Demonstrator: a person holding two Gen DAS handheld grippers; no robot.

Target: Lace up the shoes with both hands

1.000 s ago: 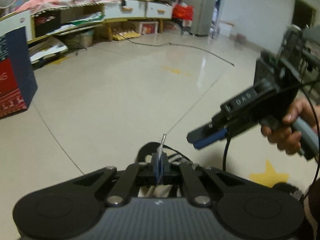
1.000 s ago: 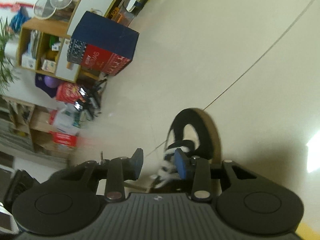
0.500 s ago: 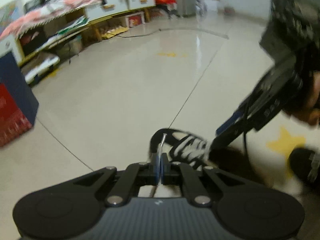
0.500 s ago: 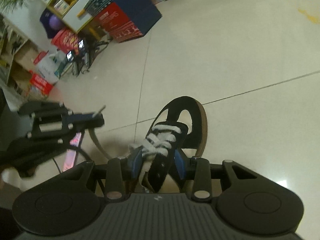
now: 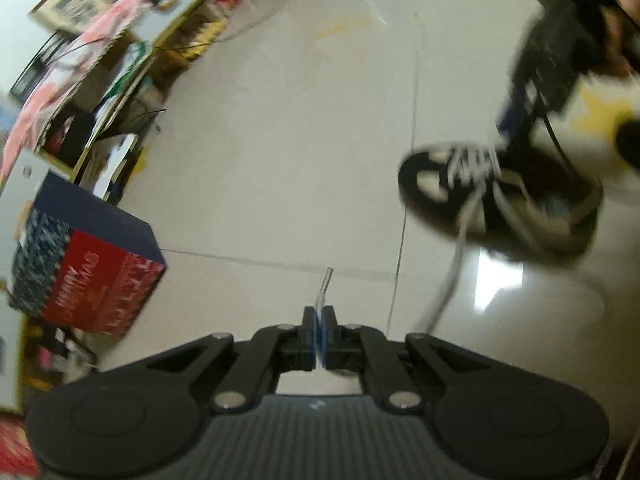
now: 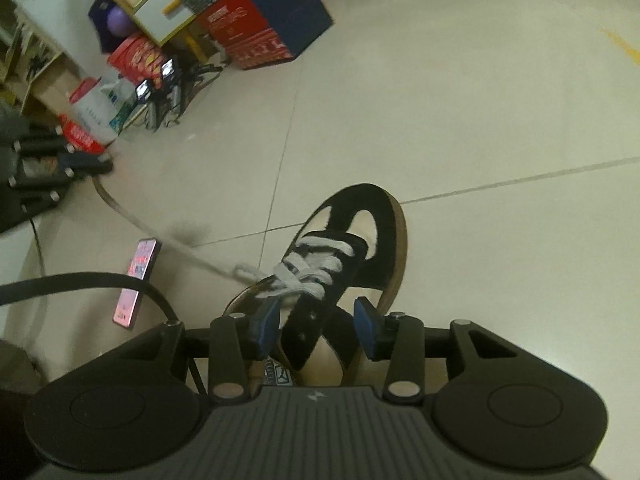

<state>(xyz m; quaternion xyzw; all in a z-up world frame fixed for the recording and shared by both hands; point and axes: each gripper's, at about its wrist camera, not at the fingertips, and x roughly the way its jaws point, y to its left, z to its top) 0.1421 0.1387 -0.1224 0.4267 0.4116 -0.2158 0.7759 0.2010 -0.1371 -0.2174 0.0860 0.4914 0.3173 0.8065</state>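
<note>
Since a second ago my left gripper (image 5: 319, 334) has lifted away from the shoe (image 6: 340, 264), its tongs pressed together on the lace (image 5: 452, 272) end, which runs taut back to the eyelets. My right gripper (image 6: 316, 330) straddles the shoe's tongue, jaws opening, pads not pressing it. Shoe sits on pale glossy floor tiles (image 6: 500, 120). A phone (image 6: 136, 284) lies near it. Farther off stand a navy-and-red box (image 5: 88, 264), its lettering too blurred to read, and cluttered shelves (image 6: 132, 12).
</note>
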